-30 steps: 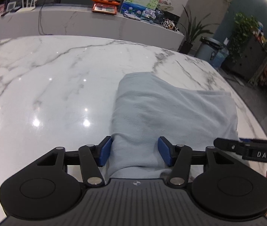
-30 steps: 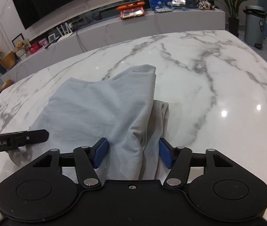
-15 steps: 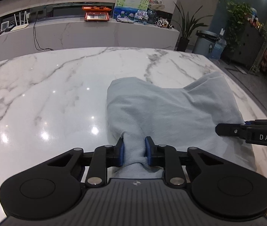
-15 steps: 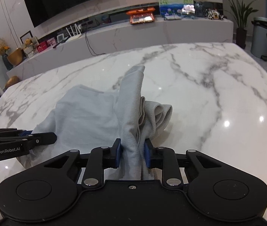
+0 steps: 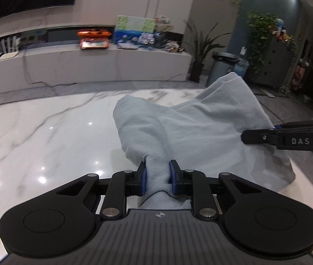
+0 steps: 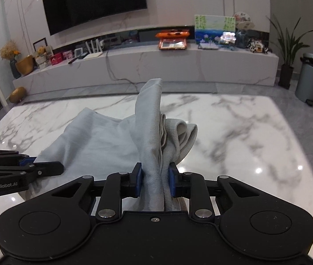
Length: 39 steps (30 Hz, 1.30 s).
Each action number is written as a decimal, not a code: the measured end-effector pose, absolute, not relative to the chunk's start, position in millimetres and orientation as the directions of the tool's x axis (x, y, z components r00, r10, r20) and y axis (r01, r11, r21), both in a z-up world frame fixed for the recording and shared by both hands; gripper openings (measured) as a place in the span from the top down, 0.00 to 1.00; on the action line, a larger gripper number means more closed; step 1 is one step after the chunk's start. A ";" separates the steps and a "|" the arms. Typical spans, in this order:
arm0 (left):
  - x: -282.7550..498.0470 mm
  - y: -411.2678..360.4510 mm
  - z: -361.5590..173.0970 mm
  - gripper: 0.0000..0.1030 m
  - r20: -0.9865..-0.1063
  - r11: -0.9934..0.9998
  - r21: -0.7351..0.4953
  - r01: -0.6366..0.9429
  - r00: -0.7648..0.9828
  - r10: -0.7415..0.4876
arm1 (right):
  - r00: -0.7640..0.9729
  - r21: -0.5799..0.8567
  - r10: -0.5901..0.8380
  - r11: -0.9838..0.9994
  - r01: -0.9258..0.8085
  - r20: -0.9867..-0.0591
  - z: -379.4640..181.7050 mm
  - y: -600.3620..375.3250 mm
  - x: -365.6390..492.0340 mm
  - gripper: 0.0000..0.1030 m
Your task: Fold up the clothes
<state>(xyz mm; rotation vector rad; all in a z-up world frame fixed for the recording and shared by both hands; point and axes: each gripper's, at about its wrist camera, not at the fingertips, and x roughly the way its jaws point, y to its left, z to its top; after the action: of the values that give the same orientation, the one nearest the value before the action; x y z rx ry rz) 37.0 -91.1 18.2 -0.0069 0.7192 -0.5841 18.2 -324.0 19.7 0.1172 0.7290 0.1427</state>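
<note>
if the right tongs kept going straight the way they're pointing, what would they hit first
Likely the light blue garment they already pinch: its raised fold stands right ahead of the right tongs. Beyond it lies the marble table; depth is unclear.

In the left wrist view, raised letters "DAS" stand on the black side of the right gripper (image 5: 289, 140), which reaches in from the right edge. In the right wrist view, "GenRobot.AI" is printed in pale letters on the black body of the left gripper (image 6: 21, 172) at the near left. Nothing else in either view is legible.
</note>
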 end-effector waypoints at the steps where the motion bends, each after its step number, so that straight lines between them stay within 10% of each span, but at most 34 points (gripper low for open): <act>1: 38.8 -102.0 19.8 0.82 -0.619 0.835 -0.203 0.512 0.593 -0.515 | 0.738 0.153 0.169 0.984 -0.091 -0.653 22.1 -338.0 19.6 0.79; 29: 23.1 -277.9 -52.3 0.79 -0.734 0.753 -0.205 0.625 0.411 -0.541 | 0.663 0.252 0.186 0.968 0.003 -0.725 -51.6 -537.6 -0.5 0.67; 39: -9.6 -267.0 -21.3 0.73 -0.623 0.749 -0.116 0.653 0.539 -0.567 | 0.795 0.185 0.072 0.981 0.051 -0.603 -21.5 -526.5 -20.6 0.63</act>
<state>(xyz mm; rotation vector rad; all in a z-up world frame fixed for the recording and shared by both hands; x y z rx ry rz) -9.6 -267.0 -21.3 0.1364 0.6892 -0.7277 -20.6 -526.5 -21.5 0.1968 0.6533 0.0115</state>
